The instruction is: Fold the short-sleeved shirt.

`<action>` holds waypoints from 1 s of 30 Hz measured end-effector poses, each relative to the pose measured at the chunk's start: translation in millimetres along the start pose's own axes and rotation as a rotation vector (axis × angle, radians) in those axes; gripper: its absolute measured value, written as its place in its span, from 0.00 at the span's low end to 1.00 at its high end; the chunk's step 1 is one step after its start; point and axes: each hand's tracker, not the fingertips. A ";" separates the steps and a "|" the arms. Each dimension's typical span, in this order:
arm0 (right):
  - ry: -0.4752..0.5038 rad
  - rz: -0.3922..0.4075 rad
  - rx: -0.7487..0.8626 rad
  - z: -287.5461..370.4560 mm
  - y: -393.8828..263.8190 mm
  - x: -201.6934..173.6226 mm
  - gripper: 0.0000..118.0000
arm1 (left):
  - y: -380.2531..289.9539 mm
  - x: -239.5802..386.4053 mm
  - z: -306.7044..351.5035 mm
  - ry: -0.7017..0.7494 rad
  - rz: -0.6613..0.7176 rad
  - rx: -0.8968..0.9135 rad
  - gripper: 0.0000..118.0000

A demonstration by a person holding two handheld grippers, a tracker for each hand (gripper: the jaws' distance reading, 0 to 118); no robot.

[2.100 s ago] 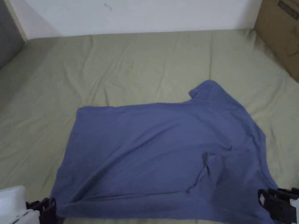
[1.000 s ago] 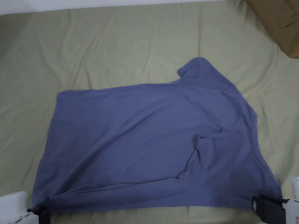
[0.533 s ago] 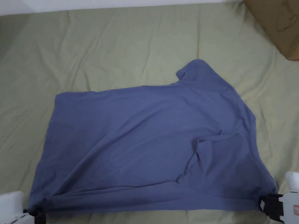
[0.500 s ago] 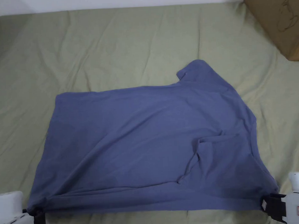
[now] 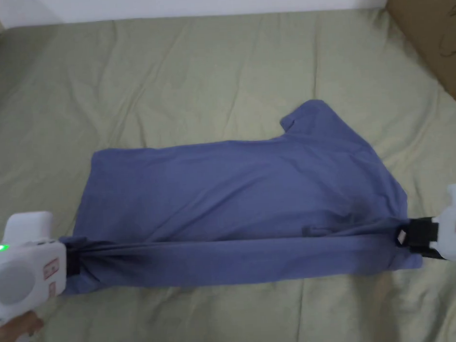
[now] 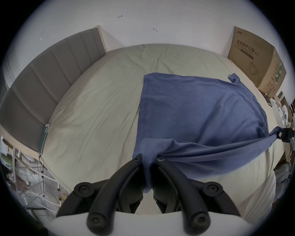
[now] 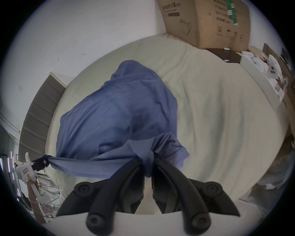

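**Near edge of the shirt lifted and stretched between both grippers**

The blue short-sleeved shirt (image 5: 238, 197) is lying spread on the green bedsheet (image 5: 192, 74), collar end toward the cardboard box (image 5: 436, 30). The left gripper (image 6: 148, 159) is clamping the near hem corner between both jaws, and the right gripper (image 7: 147, 158) is clamping bunched fabric at the near shoulder end. Between them the near edge is hanging taut above the sheet, with a flap drooping below it.

Risks, as I judge them: the pull is running along one line, so the cloth is gathering into ropey bunches at each grip; carried over like that, the fold could be landing creased or skewed. If one gripper is travelling ahead of the other, the far edge may be dragging across the sheet. The near sleeve looks tucked under, and could be staying trapped inside the fold.

Compared with half a second ago, the near edge has come up off the sheet and moved toward the shirt's middle; both grippers now sit higher and further in.
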 end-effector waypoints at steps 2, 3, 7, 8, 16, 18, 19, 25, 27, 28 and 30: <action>-0.016 -0.012 -0.032 -22.8 11.7 -5.3 0.10 | 9.5 1.3 -19.5 0.003 0.002 -0.020 0.15; -0.060 0.009 -0.055 -29.8 14.8 -7.9 0.26 | 12.5 1.7 -25.2 0.032 -0.005 -0.032 0.27; -0.112 0.106 -0.003 -23.1 8.8 -20.1 0.77 | 9.6 -7.3 -19.5 0.039 0.003 -0.044 0.82; -0.088 0.103 0.009 -16.0 5.5 -21.1 0.77 | 5.0 -11.0 -10.5 0.006 0.034 -0.029 0.84; -0.021 0.084 0.101 36.4 -55.1 -32.3 0.03 | -52.5 -11.7 47.9 -0.101 0.089 0.016 0.00; -0.004 0.048 0.090 38.6 -74.6 -29.4 0.00 | -71.0 -5.7 51.9 -0.077 0.088 0.022 0.00; -0.003 0.045 0.089 39.5 -83.9 -29.8 0.00 | -75.6 -5.2 50.8 -0.082 0.091 0.012 0.00; -0.008 0.007 0.052 41.0 -102.6 -20.8 0.00 | -62.7 -19.1 31.7 -0.078 0.134 0.008 0.61; -0.013 -0.005 0.063 43.1 -100.8 -16.5 0.00 | -52.0 -25.4 17.2 -0.084 0.133 -0.010 0.91; -0.010 -0.009 0.064 43.7 -99.9 -15.2 0.00 | -45.8 -26.5 10.5 -0.079 0.138 -0.030 0.91; -0.011 -0.016 0.063 44.0 -98.0 -13.7 0.00 | -40.6 -32.9 -0.8 -0.101 0.171 -0.019 0.99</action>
